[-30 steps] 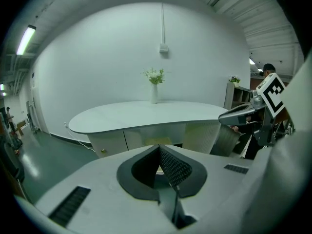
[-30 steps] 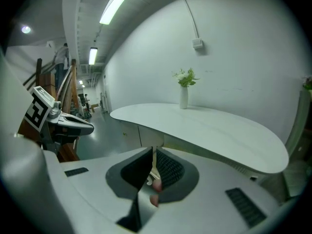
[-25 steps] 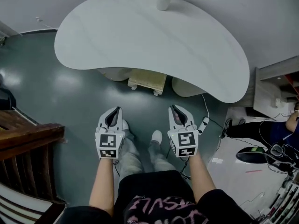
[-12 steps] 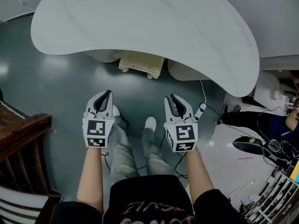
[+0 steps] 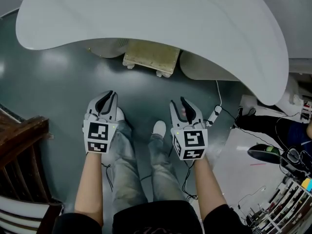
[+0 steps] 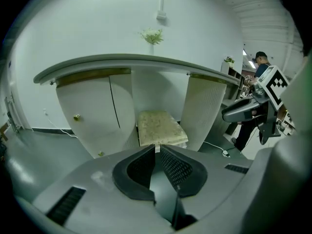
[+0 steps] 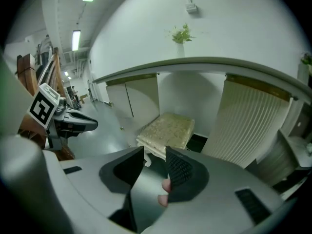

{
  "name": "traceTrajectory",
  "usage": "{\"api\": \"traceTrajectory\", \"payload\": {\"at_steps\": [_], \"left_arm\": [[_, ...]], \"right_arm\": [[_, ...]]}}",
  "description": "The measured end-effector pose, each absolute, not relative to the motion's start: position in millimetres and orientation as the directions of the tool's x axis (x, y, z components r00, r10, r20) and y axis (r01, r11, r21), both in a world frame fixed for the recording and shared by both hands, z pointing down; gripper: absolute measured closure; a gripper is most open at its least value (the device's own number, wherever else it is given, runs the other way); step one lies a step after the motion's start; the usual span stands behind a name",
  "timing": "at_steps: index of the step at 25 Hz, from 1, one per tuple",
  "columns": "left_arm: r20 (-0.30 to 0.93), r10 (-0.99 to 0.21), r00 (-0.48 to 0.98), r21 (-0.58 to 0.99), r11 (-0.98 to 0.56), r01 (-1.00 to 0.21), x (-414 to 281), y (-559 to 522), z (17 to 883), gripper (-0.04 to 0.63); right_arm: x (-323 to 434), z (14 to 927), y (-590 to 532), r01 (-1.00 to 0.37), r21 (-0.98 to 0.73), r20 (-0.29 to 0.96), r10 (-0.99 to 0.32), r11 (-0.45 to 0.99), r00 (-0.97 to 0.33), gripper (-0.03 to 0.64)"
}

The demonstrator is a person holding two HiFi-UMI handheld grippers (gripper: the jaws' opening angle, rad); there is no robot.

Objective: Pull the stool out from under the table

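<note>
Grey floor [image 5: 58, 91]: stool [image 5: 150, 57] partly under table [image 5: 146, 13], long axis crosswise; left gripper [image 5: 109, 95] closed, right gripper [image 5: 178, 102] just opening, empty.

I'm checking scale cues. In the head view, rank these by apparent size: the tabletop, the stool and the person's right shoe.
1. tabletop, by far the largest.
2. stool, though the tabletop hides part of it.
3. right shoe, the smallest, with only its front showing.
</note>
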State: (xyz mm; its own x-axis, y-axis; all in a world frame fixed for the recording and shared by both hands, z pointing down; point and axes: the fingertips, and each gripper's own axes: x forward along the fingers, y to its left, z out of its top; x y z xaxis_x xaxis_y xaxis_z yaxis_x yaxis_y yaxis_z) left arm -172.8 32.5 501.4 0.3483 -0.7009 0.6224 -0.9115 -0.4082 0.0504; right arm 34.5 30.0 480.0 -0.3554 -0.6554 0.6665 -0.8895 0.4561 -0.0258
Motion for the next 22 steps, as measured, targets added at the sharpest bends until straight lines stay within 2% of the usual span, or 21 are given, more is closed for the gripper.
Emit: {"api": "traceTrajectory", "payload": {"at_steps": [6,9,12,17,22], "left_arm": [[0.639,-0.673,0.372,0.041,-0.453,-0.89,-171,25,556,0.577],[0.647,-0.662,0.379,0.068,-0.445,-0.893,-175,14,594,0.48],[0.648,-0.67,0.362,0.047,-0.439,-0.897,-176,-2,630,0.473],[0.671,-0.642,0.372,0.016,-0.489,-0.872,-167,-21,683,0.395],[0.664,-0.643,0.381,-0.006,-0.514,-0.858,-158,-39,712,0.365]], "right_arm": [[39,539,24,-0.901,-0.053,0.69,-0.637,0.43,-0.344,0.39],[45,576,18,-0.908,-0.08,0.7,-0.626,0.411,-0.345,0.375],[56,616,11,-0.911,-0.07,0.71,-0.621,0.406,-0.331,0.367],[54,670,7,-0.882,-0.009,0.735,-0.595,0.472,-0.326,0.341],[51,703,-10,-0.882,0.014,0.719,-0.618,0.471,-0.319,0.327]]}}
